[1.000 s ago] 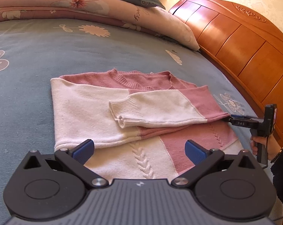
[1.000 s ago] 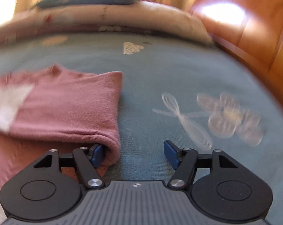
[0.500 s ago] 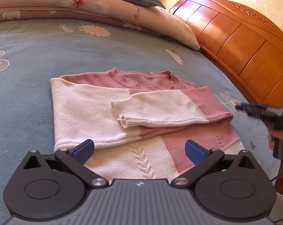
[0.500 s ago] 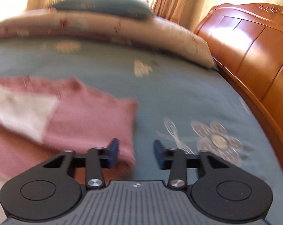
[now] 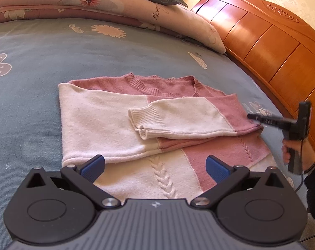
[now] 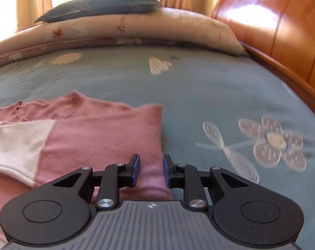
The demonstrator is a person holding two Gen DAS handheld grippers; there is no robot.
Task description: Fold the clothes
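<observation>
The fingers [image 6: 134, 167] of the right gripper [image 6: 151, 169] have just been closing and stand narrowed above the sweater [image 5: 136, 125], nothing clamped. The left gripper [image 5: 155, 164] is spread wide, empty. On the bedspread [image 5: 32, 66], both sleeves are folded in; the body fold is left. The near hem is hidden.
</observation>
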